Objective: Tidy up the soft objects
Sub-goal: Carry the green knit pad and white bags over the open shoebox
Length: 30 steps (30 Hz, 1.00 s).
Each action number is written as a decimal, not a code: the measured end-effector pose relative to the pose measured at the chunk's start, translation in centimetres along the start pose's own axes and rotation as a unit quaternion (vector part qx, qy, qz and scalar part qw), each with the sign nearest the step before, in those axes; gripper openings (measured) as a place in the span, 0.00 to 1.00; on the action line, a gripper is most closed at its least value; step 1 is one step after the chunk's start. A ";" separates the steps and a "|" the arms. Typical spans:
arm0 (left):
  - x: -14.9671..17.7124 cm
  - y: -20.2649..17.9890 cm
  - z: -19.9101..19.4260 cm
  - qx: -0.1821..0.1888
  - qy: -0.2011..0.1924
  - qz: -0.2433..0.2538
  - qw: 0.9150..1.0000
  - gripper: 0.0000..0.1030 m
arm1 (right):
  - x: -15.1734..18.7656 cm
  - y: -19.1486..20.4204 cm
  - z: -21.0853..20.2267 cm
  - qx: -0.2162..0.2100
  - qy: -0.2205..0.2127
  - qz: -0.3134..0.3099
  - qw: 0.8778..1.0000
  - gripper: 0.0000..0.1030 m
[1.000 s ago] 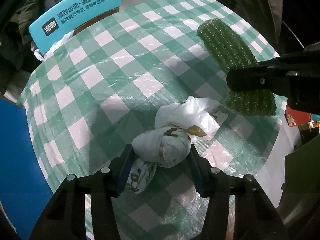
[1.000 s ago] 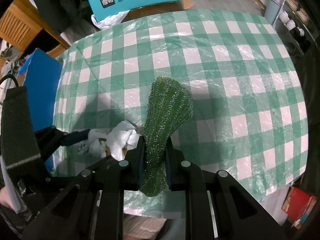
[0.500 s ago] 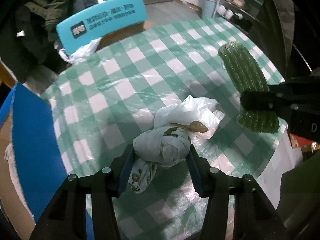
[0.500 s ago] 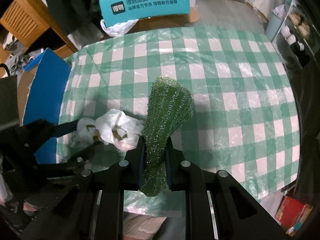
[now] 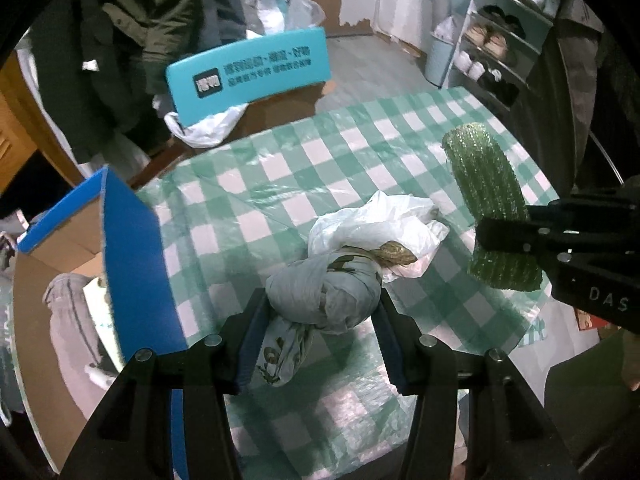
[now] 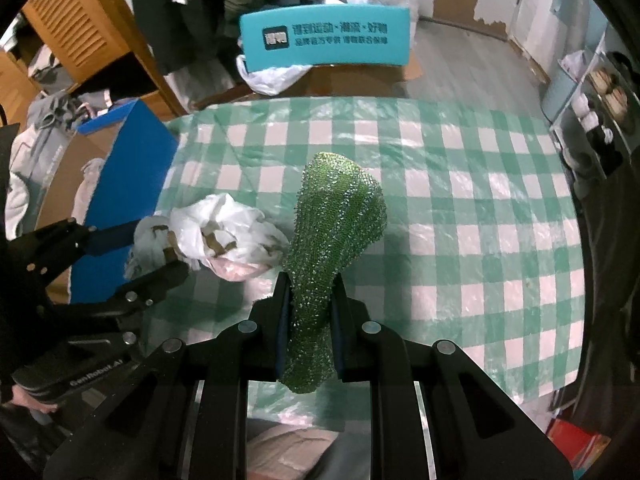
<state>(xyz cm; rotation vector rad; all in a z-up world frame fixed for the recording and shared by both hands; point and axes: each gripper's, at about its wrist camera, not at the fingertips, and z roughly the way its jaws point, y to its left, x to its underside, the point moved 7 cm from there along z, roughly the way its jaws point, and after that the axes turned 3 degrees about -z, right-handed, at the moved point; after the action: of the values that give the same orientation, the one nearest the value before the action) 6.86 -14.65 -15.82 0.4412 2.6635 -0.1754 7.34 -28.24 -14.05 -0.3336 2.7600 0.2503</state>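
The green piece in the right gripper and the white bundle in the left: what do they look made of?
Green piece: looks like a knitted or mesh scrubbing cloth, glittery; it pinches thin where clamped. White bundle: seems to be thin crinkly plastic bag film, glossy, knotted around leaf-printed fabric or film; which one is unclear.

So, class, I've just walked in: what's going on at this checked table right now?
A person is working with two tools. The left hand-held gripper is shut on a knotted white cloth bundle with a crumpled plastic bag on it. The right hand-held gripper pinches a green mesh scrubber. Both are held over the checked tablecloth, next to an open blue box at the table's left edge.
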 end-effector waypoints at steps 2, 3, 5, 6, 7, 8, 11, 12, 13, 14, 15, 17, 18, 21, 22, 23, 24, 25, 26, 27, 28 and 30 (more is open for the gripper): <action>0.0 0.6 -0.8 0.000 -0.005 -0.010 1.000 0.51 | -0.2 0.5 -0.3 -0.001 -0.003 -0.005 1.000 0.15; 0.0 0.9 -1.1 0.001 -0.006 -0.013 1.000 0.51 | -0.4 0.7 -0.5 -0.002 -0.006 -0.007 1.000 0.15; 0.0 1.3 -1.6 0.000 -0.010 -0.020 1.000 0.51 | -0.6 1.2 -0.9 -0.004 -0.010 -0.012 1.000 0.15; 0.0 1.6 -2.0 -0.001 -0.013 -0.023 1.000 0.51 | -0.7 1.4 -1.1 -0.004 -0.012 -0.014 1.000 0.15; 0.0 1.8 -2.3 -0.002 -0.015 -0.025 1.000 0.51 | -0.8 1.6 -1.2 -0.004 -0.014 -0.016 1.000 0.15; 0.0 1.9 -2.5 -0.002 -0.016 -0.026 1.000 0.51 | -0.9 1.9 -1.4 -0.004 -0.016 -0.019 1.000 0.15; 0.0 2.6 -3.3 -0.003 -0.022 -0.035 0.999 0.51 | -1.2 2.5 -1.9 -0.005 -0.020 -0.026 0.999 0.15; 0.0 2.9 -3.7 -0.004 -0.025 -0.038 0.999 0.51 | -1.2 2.8 -2.0 -0.006 -0.022 -0.028 0.999 0.15; 0.0 3.1 -3.9 -0.004 -0.027 -0.040 0.999 0.51 | -1.4 3.1 -2.2 -0.007 -0.023 -0.032 0.999 0.15; 0.0 3.3 -4.1 -0.005 -0.029 -0.041 0.999 0.51 | -1.5 3.4 -2.3 -0.008 -0.025 -0.034 0.999 0.15; 0.0 3.5 -4.4 -0.006 -0.032 -0.043 0.999 0.51 | -1.6 3.7 -2.4 -0.008 -0.026 -0.036 0.999 0.15; 0.0 4.0 -5.0 -0.008 -0.038 -0.048 0.998 0.51 | -1.8 4.3 -2.6 -0.010 -0.028 -0.041 0.999 0.15; 0.0 4.3 -5.4 -0.008 -0.042 -0.050 0.998 0.51 | -1.9 4.4 -2.7 -0.011 -0.029 -0.042 0.999 0.15; 0.1 5.1 -6.1 -0.013 -0.050 -0.056 0.997 0.51 | -2.2 5.4 -2.8 -0.013 -0.031 -0.048 0.998 0.15; 0.1 5.5 -6.4 -0.015 -0.052 -0.060 0.997 0.51 | -2.3 5.7 -2.9 -0.014 -0.031 -0.050 0.998 0.15; 0.0 5.8 -6.5 -0.016 -0.054 -0.062 0.996 0.51 | -2.4 6.0 -2.9 -0.015 -0.031 -0.052 0.998 0.15; 0.1 6.2 -6.7 -0.017 -0.055 -0.066 0.996 0.51 | -2.5 6.2 -2.9 -0.016 -0.032 -0.054 0.998 0.15; 0.1 6.7 -6.9 -0.019 -0.057 -0.070 0.996 0.51 | -2.6 6.6 -2.8 -0.018 -0.032 -0.056 0.998 0.15; 0.3 7.0 -7.1 -0.020 -0.059 -0.074 0.995 0.51 | -2.7 6.9 -2.8 -0.019 -0.033 -0.057 0.998 0.15; 0.3 7.4 -7.3 -0.022 -0.060 -0.077 0.995 0.51 | -2.8 7.2 -2.8 -0.022 -0.033 -0.059 0.997 0.15; 0.4 7.9 -7.5 -0.025 -0.063 -0.081 0.994 0.51 | -2.9 7.6 -2.7 -0.024 -0.033 -0.061 0.997 0.15; 0.6 8.5 -7.8 -0.028 -0.066 -0.086 0.994 0.51 | -3.0 8.3 -2.7 -0.029 -0.034 -0.065 0.997 0.15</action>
<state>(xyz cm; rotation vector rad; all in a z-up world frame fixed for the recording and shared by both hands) 6.11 -4.99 -9.53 0.1749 2.5680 -0.1736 7.11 -20.29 -9.38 -0.5093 2.6553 0.3021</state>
